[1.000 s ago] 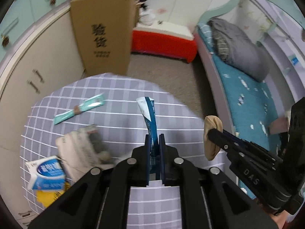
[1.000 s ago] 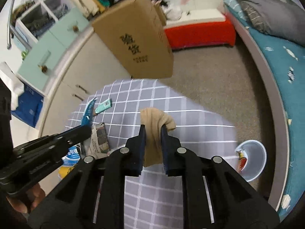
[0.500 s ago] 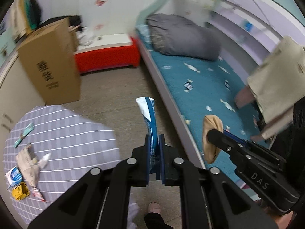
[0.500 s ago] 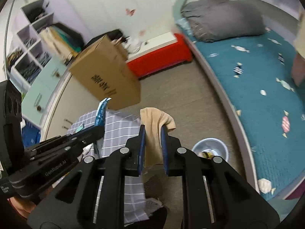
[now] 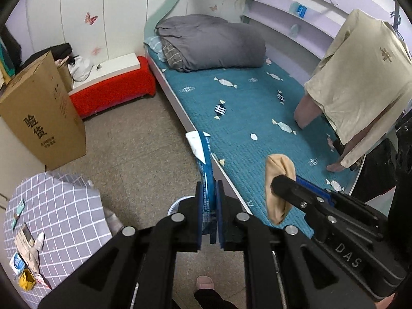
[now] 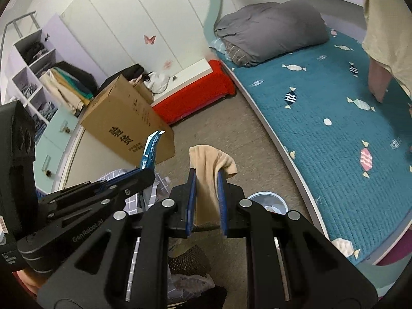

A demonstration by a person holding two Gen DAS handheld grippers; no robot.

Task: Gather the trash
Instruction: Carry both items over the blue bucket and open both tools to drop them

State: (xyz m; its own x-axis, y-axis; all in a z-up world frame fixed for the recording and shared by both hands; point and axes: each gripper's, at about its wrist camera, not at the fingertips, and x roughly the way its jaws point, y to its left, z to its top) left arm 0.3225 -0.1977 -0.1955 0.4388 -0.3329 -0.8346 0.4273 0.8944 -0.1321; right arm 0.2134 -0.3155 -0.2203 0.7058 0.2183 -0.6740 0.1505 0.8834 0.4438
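My left gripper (image 5: 209, 188) is shut on a blue and white wrapper (image 5: 203, 154) that sticks up from its jaws; it also shows in the right wrist view (image 6: 150, 149). My right gripper (image 6: 206, 177) is shut on a tan crumpled cloth (image 6: 209, 170), also seen in the left wrist view (image 5: 278, 180). Both hang over the floor beside the bed. A light blue trash bin (image 6: 267, 202) stands on the floor just below and right of the right gripper, mostly hidden by it. Its rim shows beside the left gripper (image 5: 173, 207).
A table with a grey checked cloth (image 5: 59, 211) at lower left holds several pieces of trash (image 5: 24, 255). A cardboard box (image 5: 41, 113), a red bench (image 5: 113, 92) and a bed (image 5: 257, 118) surround the floor. A person (image 5: 360, 85) stands at the right.
Both grippers have swung away from the table toward the bed and floor, still holding the wrapper and the cloth. The trash bin now lies right under them.
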